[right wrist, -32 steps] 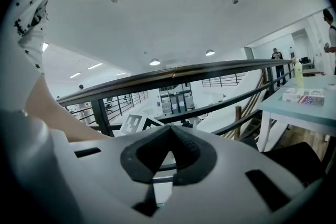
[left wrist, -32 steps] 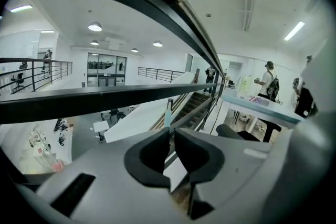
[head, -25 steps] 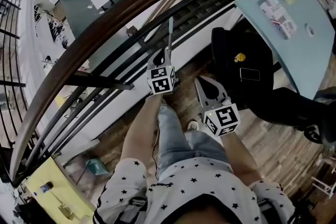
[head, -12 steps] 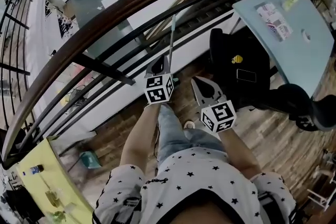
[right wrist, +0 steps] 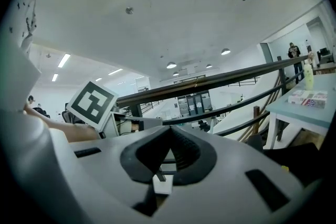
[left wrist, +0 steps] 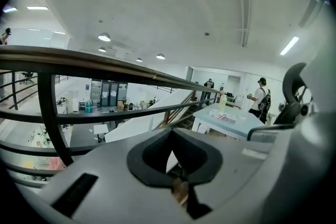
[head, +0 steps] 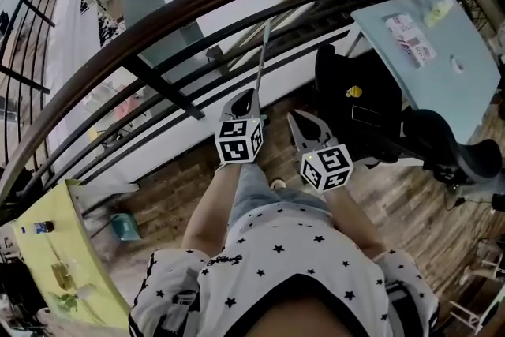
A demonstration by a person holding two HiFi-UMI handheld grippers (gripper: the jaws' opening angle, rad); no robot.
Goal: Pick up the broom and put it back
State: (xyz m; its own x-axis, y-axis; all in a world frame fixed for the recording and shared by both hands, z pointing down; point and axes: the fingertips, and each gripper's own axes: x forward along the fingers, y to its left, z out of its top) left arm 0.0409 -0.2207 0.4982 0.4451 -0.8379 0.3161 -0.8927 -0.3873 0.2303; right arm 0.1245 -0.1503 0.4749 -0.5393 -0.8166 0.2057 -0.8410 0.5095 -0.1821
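In the head view my left gripper (head: 251, 93) is held out toward the railing (head: 158, 20), jaws shut. A thin grey rod (head: 262, 51), which looks like the broom's handle, runs on from its tips across the rails. The broom's head is hidden. The left gripper view shows the left gripper (left wrist: 171, 131) with tips together and the rod hidden behind the jaws. My right gripper (head: 293, 114) is just to the right and slightly nearer, shut and holding nothing. In the right gripper view the right gripper (right wrist: 170, 128) has its tips meeting, and the left gripper's marker cube (right wrist: 93, 104) is at the left.
A dark curved railing edges a balcony, with a lower floor beyond. A black chair with a bag (head: 355, 102) and a pale blue table (head: 426, 28) stand at the right. A yellow table (head: 55, 249) is at the lower left. A teal object (head: 125, 226) lies by the railing's foot.
The person has moved along the railing, so the floor and tables have slid left in the head view. The left gripper has come up a little with the rod. Both stay shut.
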